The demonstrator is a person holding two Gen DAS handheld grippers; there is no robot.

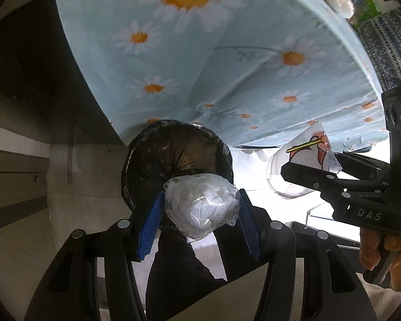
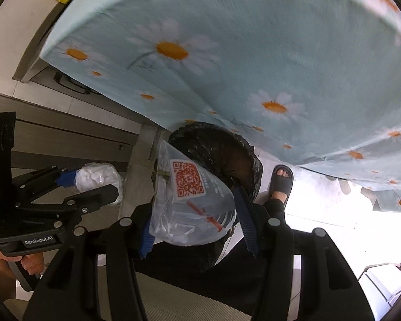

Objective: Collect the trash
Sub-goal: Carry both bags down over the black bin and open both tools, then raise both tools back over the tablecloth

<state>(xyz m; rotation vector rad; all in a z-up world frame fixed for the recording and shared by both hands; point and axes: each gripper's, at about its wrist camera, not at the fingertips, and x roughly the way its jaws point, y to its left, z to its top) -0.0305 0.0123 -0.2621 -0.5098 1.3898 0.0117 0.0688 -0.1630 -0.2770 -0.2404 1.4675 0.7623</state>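
Holding trash in both grippers, we are reaching toward a bin lined with a black trash bag (image 1: 173, 160). Our left gripper (image 1: 200, 208) is squeezing a clear bag of crumpled white tissue (image 1: 203, 206) between its blue pads (image 1: 149, 227) — the jaws are closed on it from both sides. The bundle is hanging just in front of the bin's open mouth.

Our right gripper (image 2: 193, 208) is pinching a clear plastic bag with a red QR code (image 2: 189, 195) on it. Its jaws are clamped onto that bag too, and white bits are showing inside. This bag is also hanging right by the black-lined bin, near its rim.

From the left wrist camera we are seeing the right gripper off to the side, with its bag sticking out past the black fingers. From the right wrist camera we are seeing the left gripper with its white bundle, off to the left.

Above the bin, a light blue cloth with white daisies (image 1: 200, 53) is hanging down — its edge is just beside the bin. A foot in a dark slipper (image 2: 280, 184) is standing on the pale floor next to the bin.
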